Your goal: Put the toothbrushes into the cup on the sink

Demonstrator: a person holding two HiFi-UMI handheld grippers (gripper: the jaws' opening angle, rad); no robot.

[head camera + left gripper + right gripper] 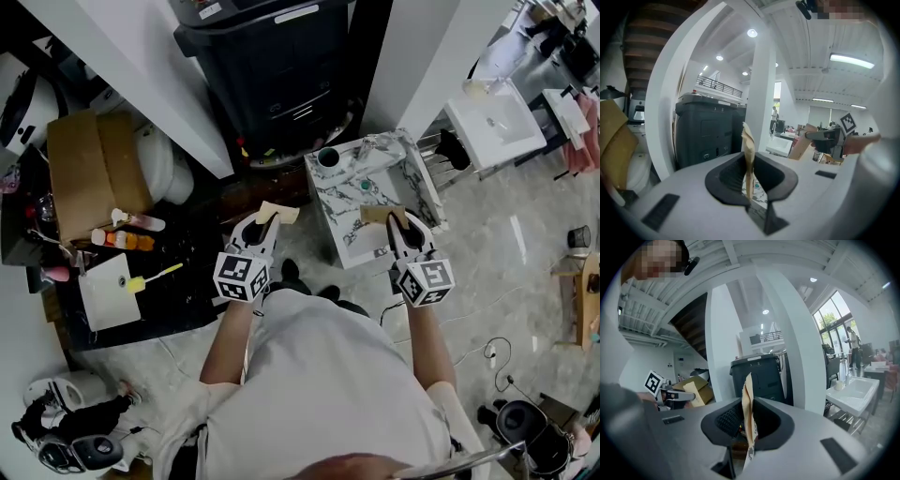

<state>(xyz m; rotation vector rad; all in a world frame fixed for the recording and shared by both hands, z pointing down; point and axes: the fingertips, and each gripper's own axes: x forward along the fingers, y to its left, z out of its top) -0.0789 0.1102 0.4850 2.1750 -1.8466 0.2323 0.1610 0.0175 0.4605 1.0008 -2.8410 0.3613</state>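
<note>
A small marble-patterned sink (408, 178) stands on the floor ahead of me, with a dark green cup (329, 157) on its far left corner. My left gripper (263, 218) is shut on a flat tan paper packet (278, 212), which stands edge-on between the jaws (749, 154) in the left gripper view. My right gripper (398, 221) is shut on a second tan packet (382, 214), also edge-on (748, 408), and hovers over the sink's near edge. What is inside the packets is hidden. Each gripper shows in the other's view, the right gripper (820, 138) and the left gripper (670, 398).
A black bin-like machine (272, 66) stands behind the sink between white pillars (159, 84). At the left is a cardboard box (94, 159) and a dark table with bottles (127, 239) and a yellow brush (155, 278). A white basin (497, 122) stands at the far right.
</note>
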